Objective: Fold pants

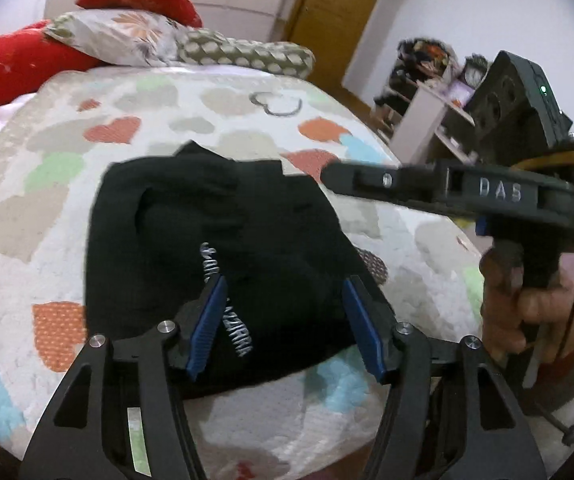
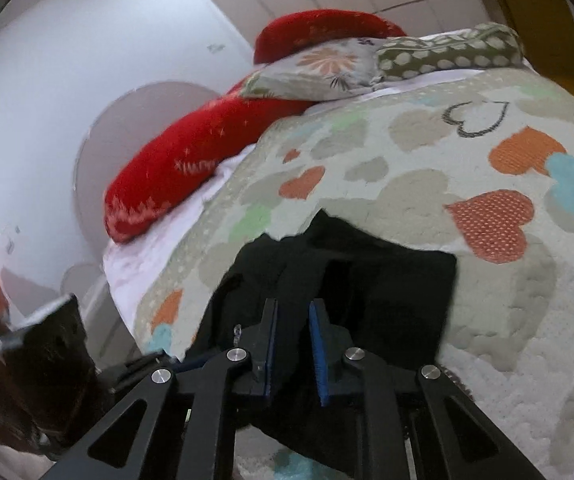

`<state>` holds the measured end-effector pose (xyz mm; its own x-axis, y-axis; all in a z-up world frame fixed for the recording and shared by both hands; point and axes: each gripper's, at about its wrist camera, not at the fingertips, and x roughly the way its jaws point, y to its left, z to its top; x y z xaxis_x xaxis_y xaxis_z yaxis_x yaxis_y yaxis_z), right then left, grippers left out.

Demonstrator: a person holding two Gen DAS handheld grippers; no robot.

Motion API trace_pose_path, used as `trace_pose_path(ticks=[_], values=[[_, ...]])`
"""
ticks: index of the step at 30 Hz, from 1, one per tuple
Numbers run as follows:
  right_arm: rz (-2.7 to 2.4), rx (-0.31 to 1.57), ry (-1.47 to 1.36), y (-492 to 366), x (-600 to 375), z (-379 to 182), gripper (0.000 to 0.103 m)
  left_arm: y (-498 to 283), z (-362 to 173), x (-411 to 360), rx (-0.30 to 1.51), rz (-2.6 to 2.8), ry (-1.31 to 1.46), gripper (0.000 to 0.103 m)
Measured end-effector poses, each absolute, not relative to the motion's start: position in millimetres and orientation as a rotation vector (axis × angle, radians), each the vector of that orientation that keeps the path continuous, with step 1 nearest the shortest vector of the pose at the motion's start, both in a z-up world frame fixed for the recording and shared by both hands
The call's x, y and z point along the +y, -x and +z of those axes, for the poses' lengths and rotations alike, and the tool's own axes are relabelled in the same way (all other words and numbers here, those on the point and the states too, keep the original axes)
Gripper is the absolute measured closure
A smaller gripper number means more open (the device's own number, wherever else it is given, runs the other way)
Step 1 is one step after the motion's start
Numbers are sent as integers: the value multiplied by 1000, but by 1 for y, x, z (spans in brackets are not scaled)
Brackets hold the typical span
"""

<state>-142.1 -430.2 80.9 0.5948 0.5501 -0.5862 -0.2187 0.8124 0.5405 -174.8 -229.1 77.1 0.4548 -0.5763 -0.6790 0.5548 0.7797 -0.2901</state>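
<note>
The black pants (image 1: 215, 248) lie folded into a compact bundle on the heart-patterned bedspread (image 1: 87, 152), with white lettering on top. My left gripper (image 1: 283, 316) is open, its blue pads spread wide just above the near edge of the bundle, holding nothing. My right gripper (image 1: 439, 196) reaches in from the right, held in a hand, its tip by the bundle's far right corner. In the right wrist view the right gripper (image 2: 293, 344) has a narrow gap between its blue pads and hovers over the pants (image 2: 387, 296), with nothing between the pads.
Red pillows (image 1: 11, 60) and patterned pillows (image 1: 127, 36) lie at the bed's head. A shelf with clutter (image 1: 427, 92) stands right of the bed, beside a wooden door (image 1: 339, 4). The left gripper's body (image 2: 51, 364) shows at the lower left of the right wrist view.
</note>
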Motion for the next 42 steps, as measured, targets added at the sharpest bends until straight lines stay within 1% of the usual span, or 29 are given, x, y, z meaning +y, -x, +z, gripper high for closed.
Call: trace_pose_path(ticks=[2,3,4,5,6,7,8,9,10,11,13,14,16,17,19,23,25,27,31,32,34,37,39,42], values=[[475,802,-504,139,-438,76,87,180,88,-220,803,-698,49,43],[475,808,-545,135,-440,72,85,182,95,-212,780,-694,55,43],[463,833,-574,132,-441,67,71,184,100,-203,762,-680,51,43],[450,875,-593,127,-440,58,51,184,104,-195,754,-656,43,42],[456,885,-598,126,-437,55,46,182,105,-186,751,-626,35,39],[471,883,-602,126,-434,52,44,178,104,-177,750,-594,36,32],[486,880,-606,126,-430,49,42,174,101,-167,749,-571,49,29],[501,886,-611,126,-425,45,40,169,97,-160,754,-549,68,29],[514,894,-616,125,-421,41,36,162,89,-152,779,-519,99,29],[524,906,-619,122,-415,36,34,156,80,-146,810,-506,129,29],[534,936,-626,114,-402,24,34,145,60,-140,871,-500,171,29],[541,939,-616,111,-395,20,41,140,48,-141,914,-486,177,29],[568,922,-592,108,-384,19,63,139,37,-143,958,-501,217,29],[604,916,-599,108,-380,22,67,141,38,-145,960,-518,242,29],[631,877,-559,115,-379,38,71,146,46,-155,931,-525,228,29],[568,804,-503,133,-412,73,71,156,67,-184,879,-632,187,27],[498,806,-475,143,-432,75,71,161,73,-198,862,-669,144,27],[416,850,-457,148,-446,61,71,165,73,-210,860,-688,102,27],[336,978,-490,139,-451,17,64,166,67,-212,893,-656,51,27],[338,970,-506,140,-454,19,59,165,69,-208,896,-651,58,27],[301,939,-507,145,-464,36,54,164,78,-196,881,-625,70,27],[263,843,-506,151,-476,64,54,154,88,-184,848,-600,105,27],[327,784,-527,151,-476,75,54,142,88,-188,858,-563,104,27],[388,815,-450,135,-446,73,54,123,75,-204,901,-520,67,27]])
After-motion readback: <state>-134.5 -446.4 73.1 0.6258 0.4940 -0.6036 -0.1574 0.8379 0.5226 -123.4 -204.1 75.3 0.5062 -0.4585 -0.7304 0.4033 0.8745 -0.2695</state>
